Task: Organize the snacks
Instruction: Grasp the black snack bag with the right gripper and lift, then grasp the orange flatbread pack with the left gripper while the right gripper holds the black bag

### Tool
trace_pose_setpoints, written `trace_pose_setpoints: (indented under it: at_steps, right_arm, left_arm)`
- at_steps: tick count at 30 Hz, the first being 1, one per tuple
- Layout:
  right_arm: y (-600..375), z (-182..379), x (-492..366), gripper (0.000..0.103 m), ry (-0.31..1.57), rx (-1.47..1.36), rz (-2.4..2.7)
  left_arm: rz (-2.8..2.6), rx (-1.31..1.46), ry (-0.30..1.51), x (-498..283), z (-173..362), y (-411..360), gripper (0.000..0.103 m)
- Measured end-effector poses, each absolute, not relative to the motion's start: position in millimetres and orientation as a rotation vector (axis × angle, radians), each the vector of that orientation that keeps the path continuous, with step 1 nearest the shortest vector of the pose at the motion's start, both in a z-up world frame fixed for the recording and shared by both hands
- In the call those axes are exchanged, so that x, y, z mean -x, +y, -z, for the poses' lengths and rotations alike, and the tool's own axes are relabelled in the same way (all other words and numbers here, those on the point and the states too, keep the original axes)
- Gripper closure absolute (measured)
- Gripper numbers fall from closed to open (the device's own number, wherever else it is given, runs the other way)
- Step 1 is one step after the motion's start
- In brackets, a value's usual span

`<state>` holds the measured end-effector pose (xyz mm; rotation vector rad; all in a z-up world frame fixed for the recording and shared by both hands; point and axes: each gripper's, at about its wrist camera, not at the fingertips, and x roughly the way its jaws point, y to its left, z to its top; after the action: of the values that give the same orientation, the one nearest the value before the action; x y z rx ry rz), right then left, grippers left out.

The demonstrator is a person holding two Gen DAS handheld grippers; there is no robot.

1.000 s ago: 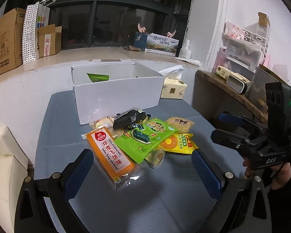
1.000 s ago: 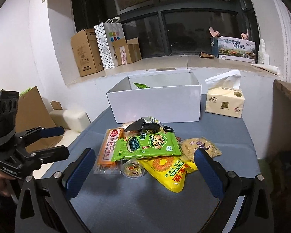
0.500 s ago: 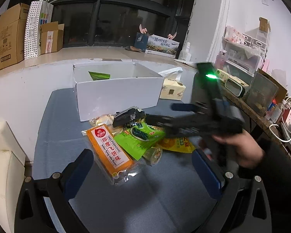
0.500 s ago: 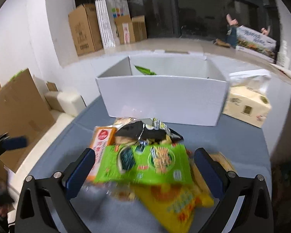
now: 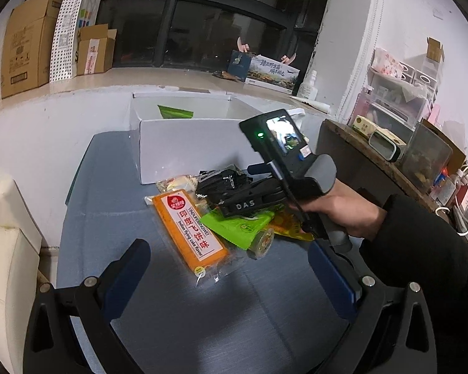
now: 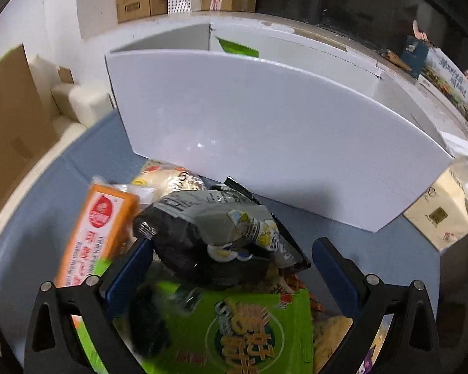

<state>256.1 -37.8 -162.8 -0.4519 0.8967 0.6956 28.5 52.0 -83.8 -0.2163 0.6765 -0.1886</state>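
"DAS" on right gripper (image 5: 231,191)

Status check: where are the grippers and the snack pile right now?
Right gripper open, straddling black packet atop pile. Left gripper open, held back, empty. White box behind pile, one green packet inside. Nothing blocking.

The left claw (image 5: 231,275) has a black frame with silver screws on its arms and blue pads (image 5: 126,275) lining its fingers. The right claw (image 6: 231,272) is built the same: black arms, silver screws, blue pads (image 6: 335,272). From the left view its body is black, marked "DAS" in white, with a grey handle, a small lit screen, a green light and a thin black cable. The hand (image 5: 340,213) wears a black sleeve (image 5: 427,249).
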Motion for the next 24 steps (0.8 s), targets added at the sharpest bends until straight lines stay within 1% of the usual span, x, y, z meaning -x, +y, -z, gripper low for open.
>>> trace_pose_setpoints:
  at_steps: [2,3,4,5,6,7,9,14,18,24]
  right_arm:
    - [-33,168,-260,0.0,0.927,0.469,-0.691]
    - [-32,169,-261,0.004,0.931,0.463,-0.69]
    - [-33,167,-262,0.023,0.928,0.435,-0.709]
    - [-34,165,-262,0.038,0.923,0.413,-0.712]
    - [-37,163,-261,0.042,0.918,0.393,-0.708]
    - [-39,161,-260,0.048,0.914,0.384,-0.706]
    - [-48,150,-254,0.052,0.861,0.356,-0.7]
    - [-83,114,-250,0.052,0.802,0.18,-0.721]
    - [-124,76,-231,0.052,0.746,0.033,-0.737]
    - [-164,48,-188,0.052,0.677,-0.023,-0.701]
  left_arm:
    - [0.191,0.219,0.677,-28,85,52,0.0]
    - [0.191,0.218,0.677,-28,85,52,0.0]
    - [0.191,0.216,0.677,-28,85,52,0.0]
    - [0.19,0.215,0.678,-28,85,52,0.0]
    - [0.188,0.216,0.681,-28,86,53,0.0]
    - [0.184,0.219,0.684,-29,88,54,0.0]
    - [0.177,0.229,0.689,-30,90,57,0.0]
    - [0.162,0.251,0.718,-40,101,61,0.0]
    - [0.146,0.275,0.749,-53,112,65,0.0]
    - [0.025,0.352,0.814,-99,128,81,0.0]
